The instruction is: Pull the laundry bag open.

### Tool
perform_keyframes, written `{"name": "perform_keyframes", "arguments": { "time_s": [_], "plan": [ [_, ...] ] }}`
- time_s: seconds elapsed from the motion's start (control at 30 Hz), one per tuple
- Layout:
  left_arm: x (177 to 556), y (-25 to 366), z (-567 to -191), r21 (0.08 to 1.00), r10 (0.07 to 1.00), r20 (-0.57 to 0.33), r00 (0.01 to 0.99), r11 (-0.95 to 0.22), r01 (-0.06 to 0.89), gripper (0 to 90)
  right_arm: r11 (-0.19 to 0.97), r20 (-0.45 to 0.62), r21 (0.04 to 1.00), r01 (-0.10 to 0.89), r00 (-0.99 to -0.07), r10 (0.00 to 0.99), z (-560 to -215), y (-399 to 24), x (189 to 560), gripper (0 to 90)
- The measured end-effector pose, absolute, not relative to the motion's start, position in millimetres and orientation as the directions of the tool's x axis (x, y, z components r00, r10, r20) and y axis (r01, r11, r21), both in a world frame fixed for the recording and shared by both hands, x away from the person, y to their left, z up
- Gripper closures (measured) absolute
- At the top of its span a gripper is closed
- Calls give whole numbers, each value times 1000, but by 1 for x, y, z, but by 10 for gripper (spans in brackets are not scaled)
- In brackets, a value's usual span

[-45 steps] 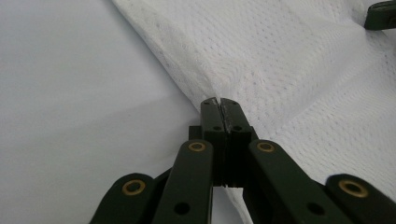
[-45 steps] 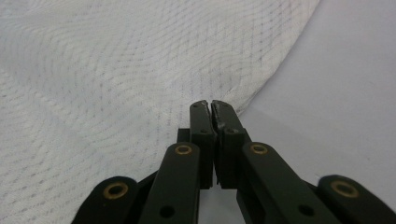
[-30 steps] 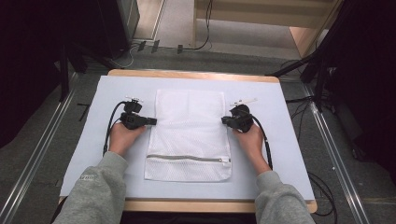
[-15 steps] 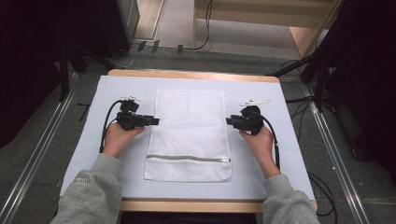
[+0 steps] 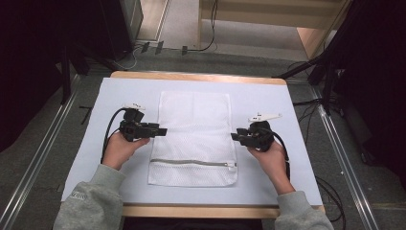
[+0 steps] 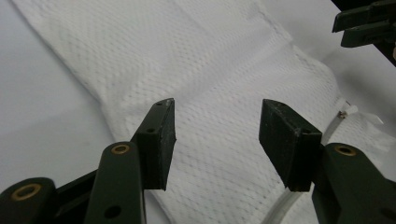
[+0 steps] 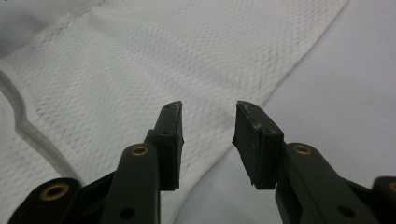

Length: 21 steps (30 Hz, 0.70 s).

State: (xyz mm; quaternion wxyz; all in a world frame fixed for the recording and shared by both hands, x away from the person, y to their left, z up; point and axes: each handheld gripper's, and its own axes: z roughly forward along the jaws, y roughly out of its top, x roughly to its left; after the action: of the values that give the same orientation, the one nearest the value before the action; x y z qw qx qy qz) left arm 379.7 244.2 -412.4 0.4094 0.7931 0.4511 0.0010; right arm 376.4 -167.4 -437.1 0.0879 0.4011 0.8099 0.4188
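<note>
A white mesh laundry bag (image 5: 195, 134) lies flat on a pale sheet (image 5: 273, 100), its zipper (image 5: 191, 163) running across near the front edge. My left gripper (image 5: 162, 130) hovers at the bag's left edge and points right. My right gripper (image 5: 234, 137) hovers at the bag's right edge and points left. Both have just been opening, and nothing sits between their jaws. In the left gripper view, the left gripper (image 6: 217, 135) stands open above the mesh bag (image 6: 187, 70). In the right gripper view, the right gripper (image 7: 208, 140) stands open over the bag's edge (image 7: 140, 70).
The sheet covers a wooden table (image 5: 201, 76) whose edge shows at the back and front. Cables (image 5: 109, 129) trail from both grippers across the sheet. Metal rails (image 5: 43, 158) run along the floor on each side of the table.
Both grippers have opened and let go of the bag's side edges. Both hands have drawn back toward the front of the table, the right one also outward.
</note>
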Motion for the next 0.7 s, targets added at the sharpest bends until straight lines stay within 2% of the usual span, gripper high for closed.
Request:
{"name": "perform_keyframes", "arguments": {
  "time_s": [0.43,0.7],
  "plan": [
    [357,219,-404,682,662,-362,656,-292,670,430,360,198,737,572,-692,694,-439,-169,342,652],
    [351,197,-407,682,628,-360,690,-328,654,435,386,221,696,605,-692,687,-445,-169,325,848]
  ]
}}
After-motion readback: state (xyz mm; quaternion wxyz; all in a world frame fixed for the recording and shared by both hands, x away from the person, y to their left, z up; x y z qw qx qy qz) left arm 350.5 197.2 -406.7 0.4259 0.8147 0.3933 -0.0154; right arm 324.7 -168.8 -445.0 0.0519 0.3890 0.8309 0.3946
